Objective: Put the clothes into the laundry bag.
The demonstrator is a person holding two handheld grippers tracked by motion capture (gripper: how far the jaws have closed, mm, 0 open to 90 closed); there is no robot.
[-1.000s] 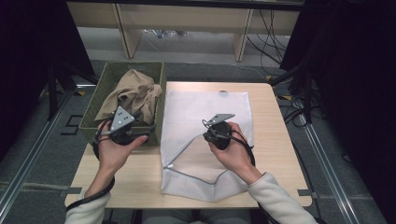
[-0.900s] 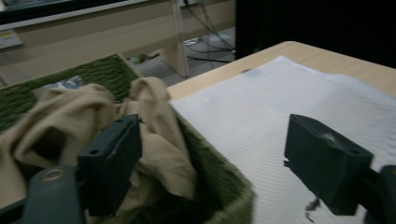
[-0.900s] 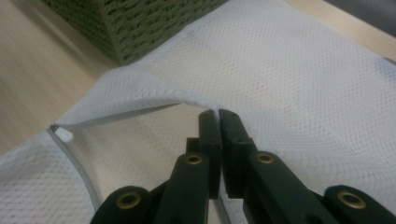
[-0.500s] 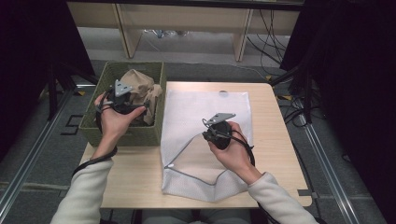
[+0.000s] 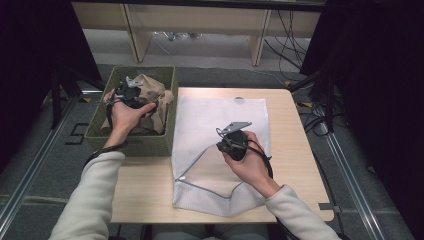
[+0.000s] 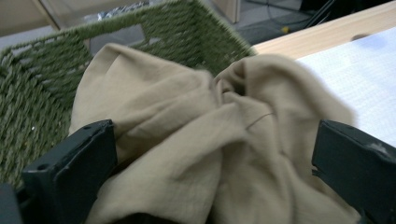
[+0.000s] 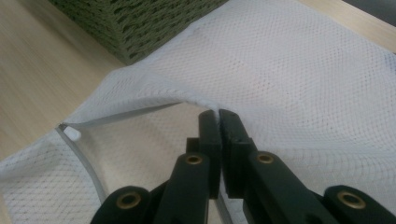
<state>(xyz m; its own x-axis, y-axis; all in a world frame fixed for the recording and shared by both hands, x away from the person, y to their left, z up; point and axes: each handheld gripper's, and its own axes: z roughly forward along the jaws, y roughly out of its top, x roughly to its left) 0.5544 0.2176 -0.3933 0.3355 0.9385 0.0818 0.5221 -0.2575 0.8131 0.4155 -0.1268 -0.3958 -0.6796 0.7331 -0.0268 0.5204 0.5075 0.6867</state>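
From the high view the left tongs [image 5: 131,93] sit over the beige cloth [image 5: 150,97] in the green basket [image 5: 131,145], nearer it than the right tongs [image 5: 231,141]. In the left gripper view the jaws gape wide, the cloth [image 6: 210,149] bunched between and just ahead. In the right gripper view the jaws are pinched together on the raised edge of the white mesh bag [image 7: 299,70], holding its mouth open beside the basket

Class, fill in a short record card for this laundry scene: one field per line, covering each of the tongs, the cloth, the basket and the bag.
Left tongs: open, jaws either side of the tan cloth
Tan cloth: crumpled in the green woven basket
Right tongs: shut on the white mesh bag's edge, lifting it
White mesh bag: on the wooden table, beside the basket
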